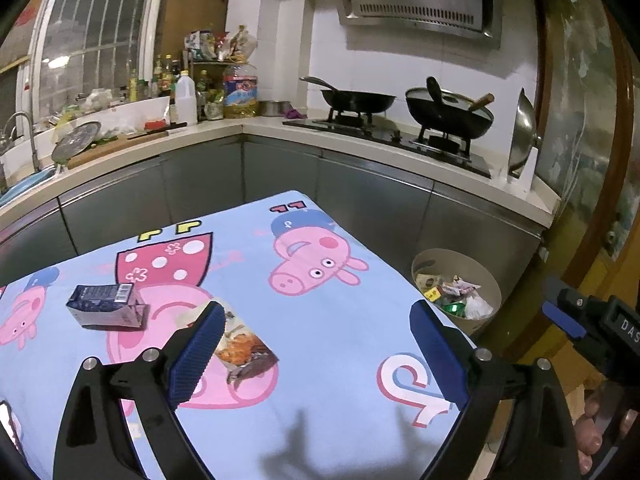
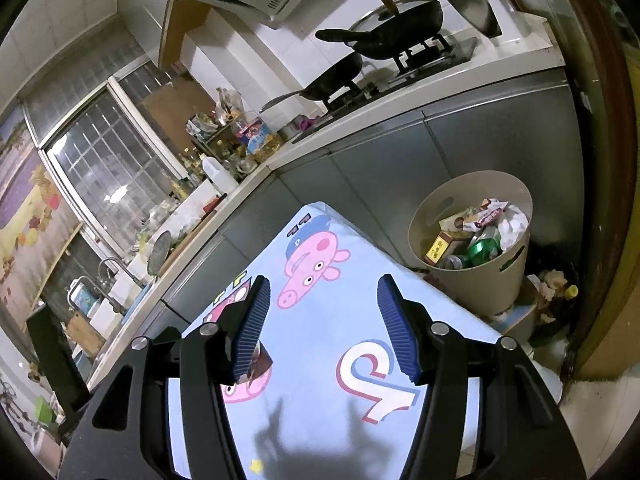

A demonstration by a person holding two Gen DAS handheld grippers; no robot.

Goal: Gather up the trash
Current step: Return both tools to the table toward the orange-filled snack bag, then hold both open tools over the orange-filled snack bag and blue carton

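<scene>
Grey kitchen cabinets wrap the upper half of both views behind a desk (image 1: pixel 328 320) draped in a blue cartoon-pig cloth. Left tongs (image 1: pixel 316 356) stand wide and empty, low in the frame over bare cloth at center. A dark milk carton (image 1: pixel 106 306) lies at left, and a snack wrapper (image 1: pixel 246 350) just beside the tongs' left finger (image 1: pixel 196 360). Off the desk's right edge stands a beige trash bin (image 1: pixel 486 280), filled with rubbish. Right tongs (image 2: pixel 322 328) are also wide and empty, over the desk's right-hand stretch, the bin at upper right beyond the edge.
</scene>
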